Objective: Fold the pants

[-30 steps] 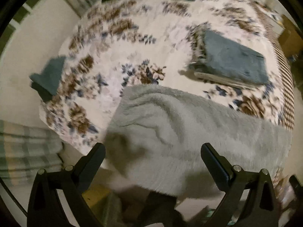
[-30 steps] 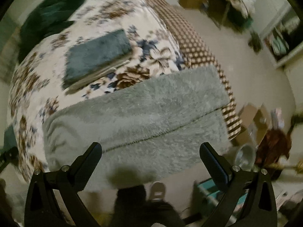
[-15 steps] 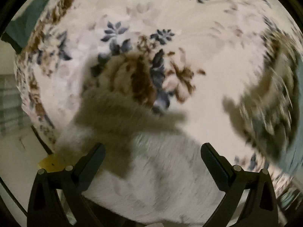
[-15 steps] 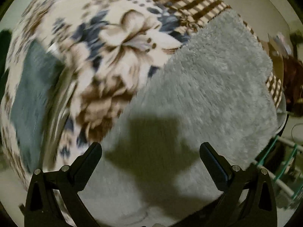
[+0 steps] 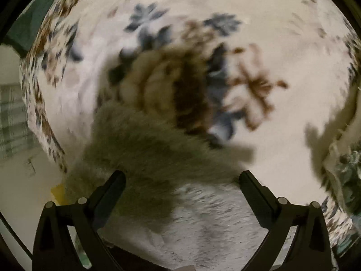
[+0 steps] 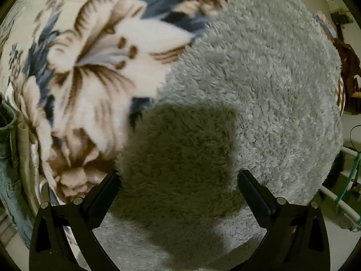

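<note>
Grey fleece showing against a flowered blanket

Pale grey fuzzy pants (image 6: 259, 85) are spreading ahead of the black right gripper (image 6: 178, 185); cream blanket (image 5: 282, 33) is showing brown and slate-blue blooms beyond the black left gripper (image 5: 181, 186).

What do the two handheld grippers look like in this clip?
The left gripper and the right gripper look the same: matte black plastic, with two flat, angled fingers on triangular open-frame brackets. Small round silver fasteners sit at the bracket tops. No cables, markings, hands or sleeves are visible.

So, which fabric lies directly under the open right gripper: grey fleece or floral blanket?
The fluffy grey fleece pants; the floral blanket lies left of the right gripper.
</note>
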Tool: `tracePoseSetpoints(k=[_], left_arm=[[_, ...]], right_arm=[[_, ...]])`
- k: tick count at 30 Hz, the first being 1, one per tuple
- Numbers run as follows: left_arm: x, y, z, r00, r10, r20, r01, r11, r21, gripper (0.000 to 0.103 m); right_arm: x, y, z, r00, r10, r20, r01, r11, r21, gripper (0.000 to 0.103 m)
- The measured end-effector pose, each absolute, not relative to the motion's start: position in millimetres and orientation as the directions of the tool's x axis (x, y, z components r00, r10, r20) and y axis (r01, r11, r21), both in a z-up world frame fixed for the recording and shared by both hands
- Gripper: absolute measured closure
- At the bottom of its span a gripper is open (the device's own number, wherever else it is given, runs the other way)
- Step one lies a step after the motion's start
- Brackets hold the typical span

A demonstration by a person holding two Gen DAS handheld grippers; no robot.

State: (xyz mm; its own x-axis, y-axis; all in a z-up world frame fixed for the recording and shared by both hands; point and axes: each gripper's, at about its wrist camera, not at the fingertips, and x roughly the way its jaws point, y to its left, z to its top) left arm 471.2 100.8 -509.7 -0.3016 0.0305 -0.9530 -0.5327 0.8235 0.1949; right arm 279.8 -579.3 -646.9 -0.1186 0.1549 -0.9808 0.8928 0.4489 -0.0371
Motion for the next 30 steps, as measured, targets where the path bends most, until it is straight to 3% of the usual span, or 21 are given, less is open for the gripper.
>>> tracePoseSetpoints(k=[3, 5, 7, 13, 18, 20, 21, 22, 23, 24, 26, 28, 30], left_arm=[[466.5, 110.0, -525.1, -0.317, -0.001, -0.948, -0.589, 0.784, 0.196, 0.002], [470.8, 113.5, -524.8, -0.293, -0.007, -0.956, -0.614, 0.768, 0.182, 0.017], [481.2, 114.9, -517.2, -0.260, -0.004, -0.966, -0.624, 0.764, 0.165, 0.024], [506.3, 108.8, -492.6, -0.200, -0.073, -0.977, -0.686, 0.723, 0.086, 0.024], [497.8, 123.3, -516.6, -0.221, -0.077, -0.972, -0.679, 0.728, 0.097, 0.026], [495.2, 121.4, -527.1, -0.243, -0.054, -0.969, -0.659, 0.741, 0.124, 0.053], [495.3, 120.8, -525.3, -0.233, -0.047, -0.971, -0.654, 0.747, 0.121, 0.060], [493.5, 121.6, -521.1, -0.220, -0.038, -0.975, -0.651, 0.750, 0.118, 0.078], [480.6, 136.1, -521.7, -0.199, -0.031, -0.980, -0.653, 0.749, 0.109, 0.089], [478.6, 139.0, -513.7, -0.174, -0.034, -0.984, -0.659, 0.746, 0.091, 0.090], [470.0, 145.2, -495.5, -0.121, -0.048, -0.992, -0.670, 0.741, 0.045, 0.093], [456.6, 151.3, -478.6, -0.079, -0.053, -0.995, -0.667, 0.745, 0.013, 0.094], [443.4, 155.1, -458.0, -0.037, -0.065, -0.997, -0.659, 0.751, -0.024, 0.095]], right_arm=[[284.3, -576.8, -660.7, -0.120, 0.160, -0.980, 0.896, 0.442, -0.038, 0.000], [284.3, -577.0, -668.0, -0.113, 0.167, -0.979, 0.899, 0.436, -0.029, 0.000], [290.4, -573.8, -671.1, -0.103, 0.164, -0.981, 0.897, 0.442, -0.020, 0.005], [301.3, -571.2, -663.5, -0.054, 0.173, -0.983, 0.901, 0.434, 0.027, 0.011], [321.0, -569.0, -667.5, -0.015, 0.216, -0.976, 0.929, 0.364, 0.066, 0.011], [328.5, -565.0, -676.1, -0.023, 0.222, -0.975, 0.932, 0.357, 0.059, 0.011], [329.0, -564.3, -680.8, -0.031, 0.221, -0.975, 0.930, 0.363, 0.053, 0.011], [331.2, -563.0, -684.0, -0.033, 0.216, -0.976, 0.929, 0.366, 0.049, 0.015], [334.3, -560.7, -685.8, -0.038, 0.207, -0.978, 0.926, 0.375, 0.044, 0.025], [337.8, -558.1, -686.0, -0.046, 0.192, -0.980, 0.918, 0.395, 0.034, 0.031], [336.0, -554.7, -682.5, -0.051, 0.165, -0.985, 0.907, 0.420, 0.024, 0.065], [339.8, -548.1, -672.2, -0.036, 0.159, -0.987, 0.905, 0.423, 0.035, 0.090], [339.1, -545.4, -662.8, -0.002, 0.166, -0.986, 0.902, 0.425, 0.070, 0.091]])
